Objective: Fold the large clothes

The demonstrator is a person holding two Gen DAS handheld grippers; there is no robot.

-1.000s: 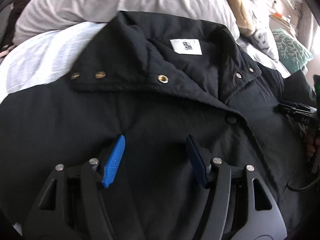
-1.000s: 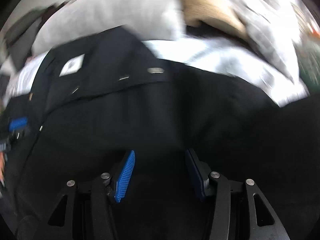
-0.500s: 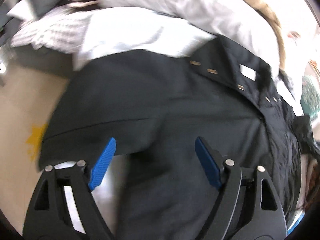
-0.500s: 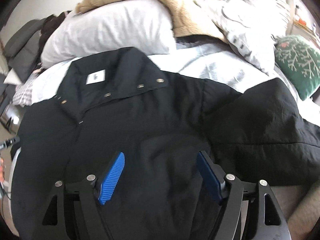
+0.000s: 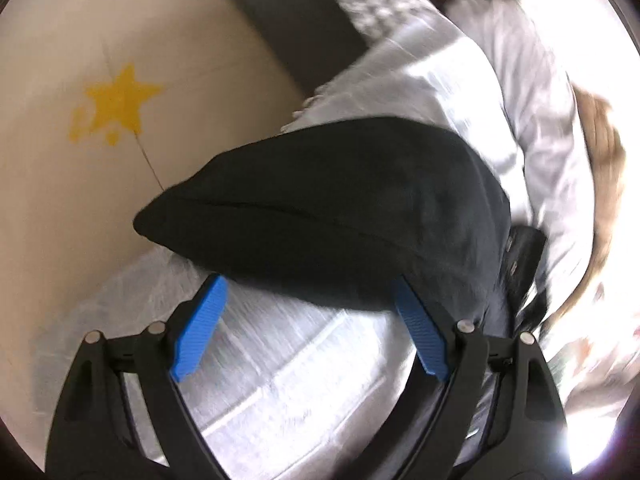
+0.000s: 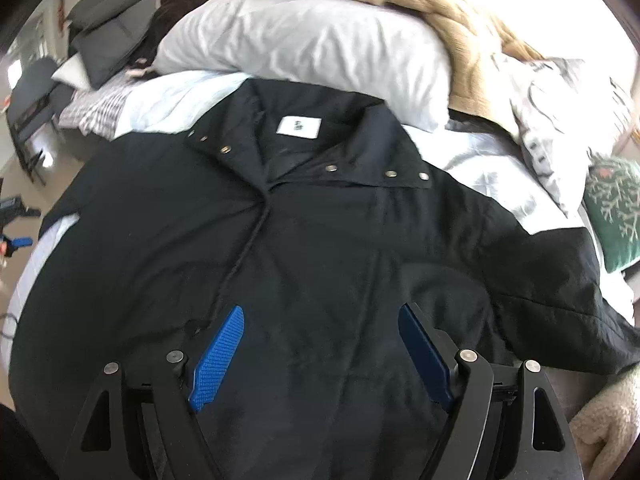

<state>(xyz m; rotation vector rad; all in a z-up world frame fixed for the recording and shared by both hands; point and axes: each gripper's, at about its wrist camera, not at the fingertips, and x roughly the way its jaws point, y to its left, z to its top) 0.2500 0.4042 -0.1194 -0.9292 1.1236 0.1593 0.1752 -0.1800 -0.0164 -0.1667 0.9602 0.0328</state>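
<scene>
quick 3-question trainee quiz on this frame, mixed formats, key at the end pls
1. True or false: the left gripper is clamped on the black padded jacket's sleeve.
2. Multiple choice: the small white rectangular label sits (a) inside the collar, (b) on the right cuff, (c) at the hem.
3. Fill in: on the pale floor beside the bed is a yellow ____.

Key: 1 false, both grippers are open, the right gripper too; 2 a; 3 star.
</scene>
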